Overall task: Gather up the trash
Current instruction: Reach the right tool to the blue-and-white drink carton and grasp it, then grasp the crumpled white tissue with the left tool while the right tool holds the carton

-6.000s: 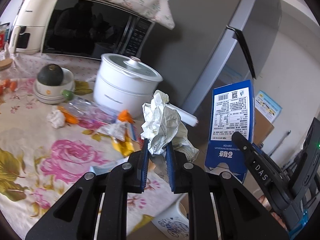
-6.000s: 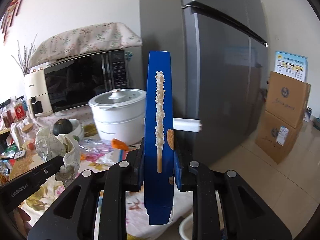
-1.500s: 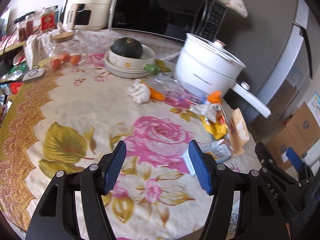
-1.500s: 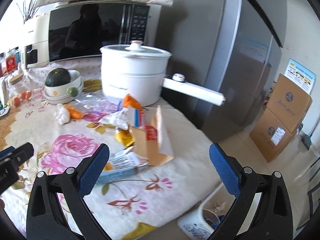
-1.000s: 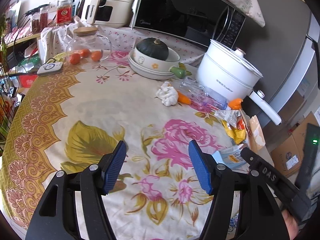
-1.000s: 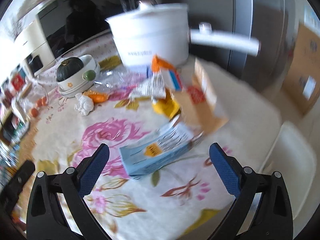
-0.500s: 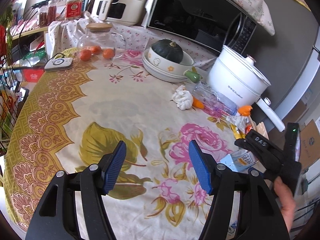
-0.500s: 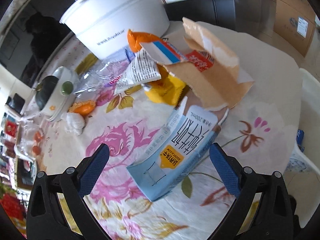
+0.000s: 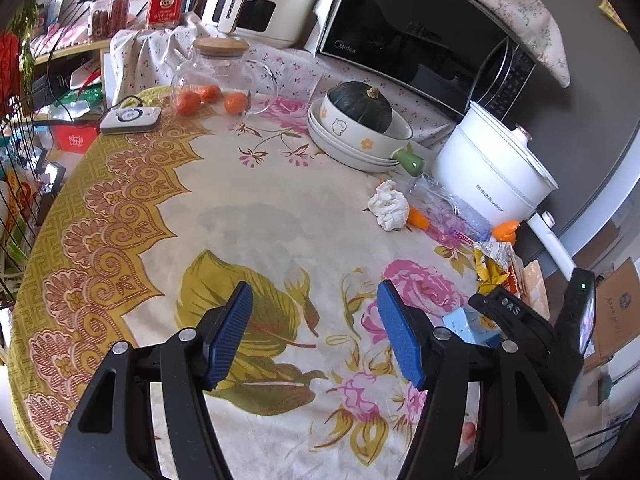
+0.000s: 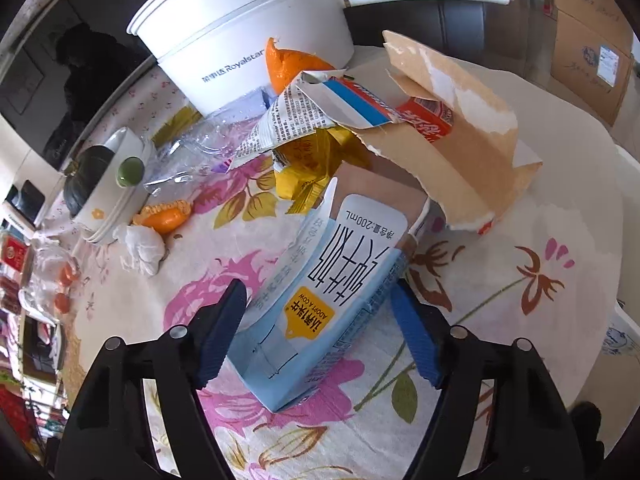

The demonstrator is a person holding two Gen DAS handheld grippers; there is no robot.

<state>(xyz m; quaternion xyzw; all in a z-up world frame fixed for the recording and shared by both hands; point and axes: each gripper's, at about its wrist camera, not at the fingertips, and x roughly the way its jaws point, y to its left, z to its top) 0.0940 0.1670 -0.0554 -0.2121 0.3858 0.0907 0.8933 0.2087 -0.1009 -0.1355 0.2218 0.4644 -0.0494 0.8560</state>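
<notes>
Blue pads of the right tool [image 10: 316,332] stand on either side of a flattened pale-blue milk carton [image 10: 320,304] lying on the flower-printed cloth of the counter [image 10: 520,200]. Its jaws have just been closing with the carton between them; the right pad looks close to the carton's edge, but I cannot be sure either pad presses yet, so I read them as apart and not yet clamped. Just behind the carton sits the rest of the litter: a torn brown cardboard box [image 10: 452,148], a yellow wrapper [image 10: 308,168], a printed foil packet [image 10: 296,120] and orange peel [image 10: 292,66] against the white electric pot [image 10: 248,32]. A crumpled white tissue [image 10: 140,248] lies further left, beside a second piece of peel.

The left tool [image 9: 312,336] hovers over bare cloth with its jaws apart and nothing between them; the tissue [image 9: 390,210] lies well ahead of it.

The step in hand seems to be picking up the carton. Next the right jaws must finish closing squarely on the carton's sides, which may buckle since it is already flattened, then lift it clear without dragging the cardboard along
</notes>
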